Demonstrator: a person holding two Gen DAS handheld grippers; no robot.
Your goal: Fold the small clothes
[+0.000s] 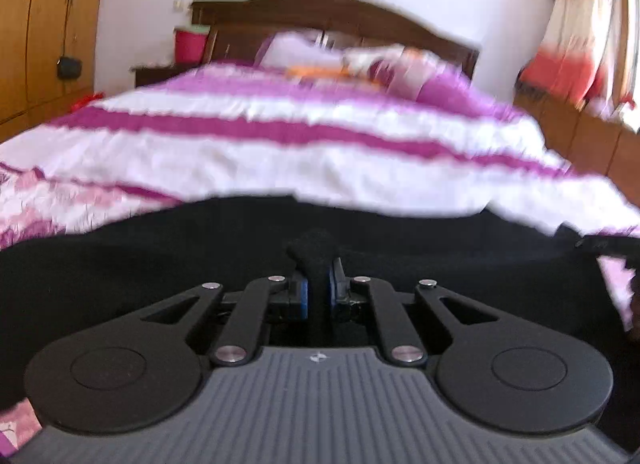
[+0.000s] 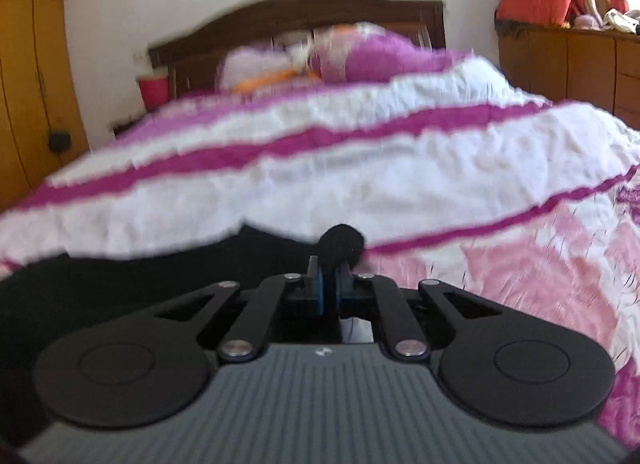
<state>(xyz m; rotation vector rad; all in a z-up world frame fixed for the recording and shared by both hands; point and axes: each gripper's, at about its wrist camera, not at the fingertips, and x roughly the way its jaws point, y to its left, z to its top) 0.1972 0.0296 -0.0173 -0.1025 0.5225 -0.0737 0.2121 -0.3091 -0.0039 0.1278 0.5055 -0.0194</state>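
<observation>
A black garment [image 1: 120, 256] lies spread across the near end of the bed. In the left wrist view it fills the whole width in front of my left gripper [image 1: 318, 288], whose blue pads are shut on a bunched fold of the black cloth. In the right wrist view the black garment [image 2: 100, 284] lies to the left, and my right gripper [image 2: 330, 284] is shut on a rolled edge of it that sticks up above the pads. How much cloth sits between the pads is hidden.
The bed carries a white quilt with purple stripes [image 1: 280, 152] and pink patches at the near right [image 2: 540, 284]. Pillows [image 2: 360, 52] lie before a dark wooden headboard [image 1: 320, 12]. A wooden wardrobe [image 1: 36, 24] stands left, low cabinets [image 2: 580, 60] right.
</observation>
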